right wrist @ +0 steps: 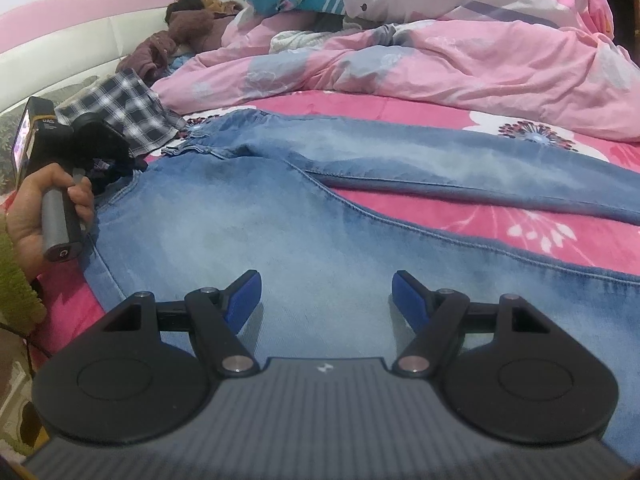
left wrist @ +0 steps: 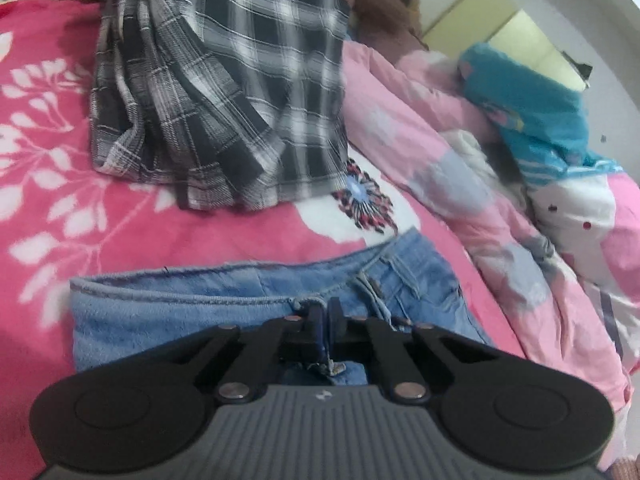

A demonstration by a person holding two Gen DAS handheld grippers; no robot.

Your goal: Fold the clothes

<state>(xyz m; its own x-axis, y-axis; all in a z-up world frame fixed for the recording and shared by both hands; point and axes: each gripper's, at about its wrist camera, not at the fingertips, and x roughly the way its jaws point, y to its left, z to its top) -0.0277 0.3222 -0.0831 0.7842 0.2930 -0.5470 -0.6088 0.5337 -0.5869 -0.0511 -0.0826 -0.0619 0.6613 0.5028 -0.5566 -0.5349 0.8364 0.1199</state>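
The bed (right wrist: pixel 400 110), under a pink flowered sheet, carries a pair of light blue jeans (right wrist: pixel 280 220) spread flat, and the coming fold seems to turn on how they lie: their long axis runs from the waistband, at the left gripper (left wrist: pixel 325 314), away to the right past the right gripper (right wrist: pixel 326 288), with one leg (right wrist: pixel 460 168) stretching farther right and beyond it. The left gripper is therefore the nearer tool to the waist end; its jaws are closed tight on a pinch of denim at the waistband edge, just by the belt loops. The right gripper hovers over the broad seat and thigh area, jaws wide apart with only flat denim below them, gripping nothing. The jeans look faded, soft and fairly smooth, with a slight ridge near the fly. Beyond the left gripper, well apart, a plaid shirt (left wrist: pixel 224 80) lies crumpled.
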